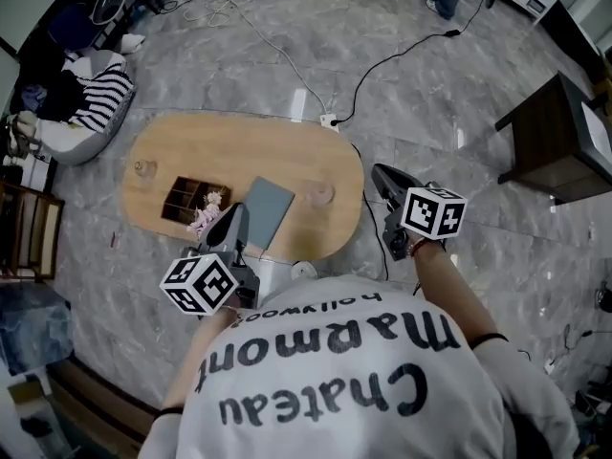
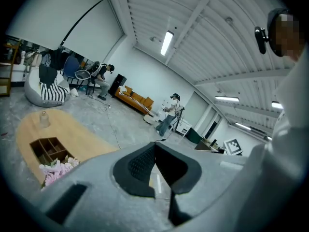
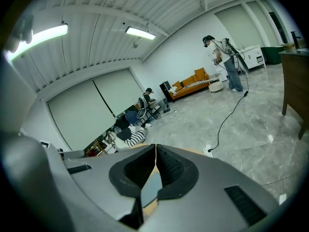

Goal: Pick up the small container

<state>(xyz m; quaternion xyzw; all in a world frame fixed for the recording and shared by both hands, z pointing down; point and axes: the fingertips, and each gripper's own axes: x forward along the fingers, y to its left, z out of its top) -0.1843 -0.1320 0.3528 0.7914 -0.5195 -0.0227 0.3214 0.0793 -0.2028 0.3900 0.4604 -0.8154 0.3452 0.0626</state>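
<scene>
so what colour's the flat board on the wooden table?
Plain grey-blue. The flat board shows best in the head view.

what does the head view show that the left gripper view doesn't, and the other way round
Only the head view: the marker cube on the left gripper and a second clear container near the right end of the wooden table. Only the left gripper view: the orange sofa and ceiling lights. Both: that table, the compartment box, pink flowers and the small container at its left end.
</scene>
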